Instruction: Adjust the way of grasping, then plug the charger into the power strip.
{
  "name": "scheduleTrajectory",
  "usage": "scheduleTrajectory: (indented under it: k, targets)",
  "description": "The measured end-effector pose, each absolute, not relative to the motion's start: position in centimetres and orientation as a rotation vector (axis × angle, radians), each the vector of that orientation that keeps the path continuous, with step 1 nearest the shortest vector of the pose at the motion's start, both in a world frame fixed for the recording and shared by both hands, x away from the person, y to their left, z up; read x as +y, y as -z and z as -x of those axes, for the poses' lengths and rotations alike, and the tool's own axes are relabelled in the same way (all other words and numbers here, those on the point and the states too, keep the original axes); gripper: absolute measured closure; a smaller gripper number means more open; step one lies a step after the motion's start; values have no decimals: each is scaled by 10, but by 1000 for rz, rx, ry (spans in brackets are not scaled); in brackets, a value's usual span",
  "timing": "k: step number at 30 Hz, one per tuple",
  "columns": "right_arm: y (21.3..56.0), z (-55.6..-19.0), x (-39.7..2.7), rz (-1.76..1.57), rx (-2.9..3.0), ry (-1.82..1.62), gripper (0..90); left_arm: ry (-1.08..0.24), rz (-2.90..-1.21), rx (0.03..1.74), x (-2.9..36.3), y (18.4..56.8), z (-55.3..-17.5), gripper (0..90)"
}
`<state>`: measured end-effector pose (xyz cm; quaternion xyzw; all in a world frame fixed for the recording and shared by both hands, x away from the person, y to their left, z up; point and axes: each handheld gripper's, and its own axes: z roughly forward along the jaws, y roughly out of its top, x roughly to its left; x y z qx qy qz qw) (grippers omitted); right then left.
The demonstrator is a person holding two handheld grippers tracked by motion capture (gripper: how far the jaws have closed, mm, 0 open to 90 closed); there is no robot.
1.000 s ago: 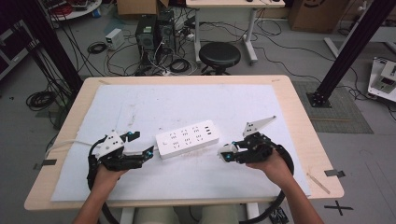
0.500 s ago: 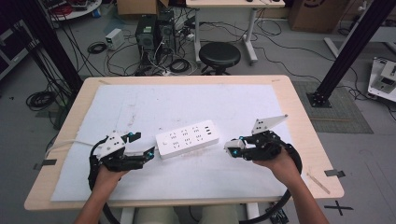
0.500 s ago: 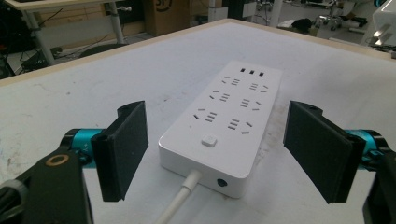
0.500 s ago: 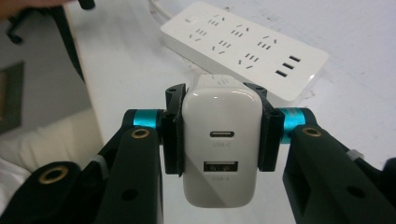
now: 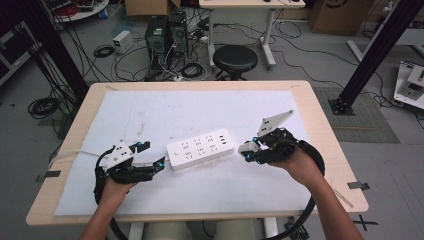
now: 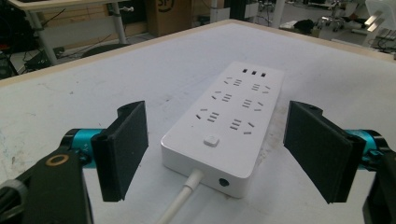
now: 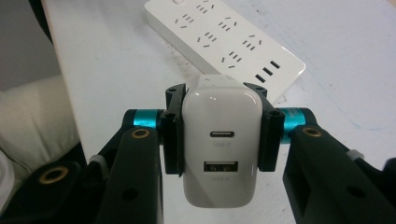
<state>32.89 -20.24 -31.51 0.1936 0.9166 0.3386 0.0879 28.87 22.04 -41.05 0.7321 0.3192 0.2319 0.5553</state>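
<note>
While your left hand-held gripper (image 5: 159, 165) stays wide apart beside the white rectangular plastic power strip (image 5: 201, 148), your right hand-held gripper (image 7: 218, 135) has lifted, clamped on the white glossy USB charger block (image 7: 219, 149).

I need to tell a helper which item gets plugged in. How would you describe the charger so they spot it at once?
On the white mat covering the table, right of the power strip, look at the right gripper. Between its jaws sits the charger: a small, glossy white block with two ports, USB-C above USB-A.

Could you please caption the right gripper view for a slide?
Right tool clamps a white USB charger above the white power strip.
</note>
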Motion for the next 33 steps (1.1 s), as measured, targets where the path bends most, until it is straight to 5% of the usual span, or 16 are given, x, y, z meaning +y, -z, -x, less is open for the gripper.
scheduleTrajectory:
  k: [33]
  targets:
    - [299,-358,-176,-495,2827,-762,630,-578,-1721,787,233,406,-282,222]
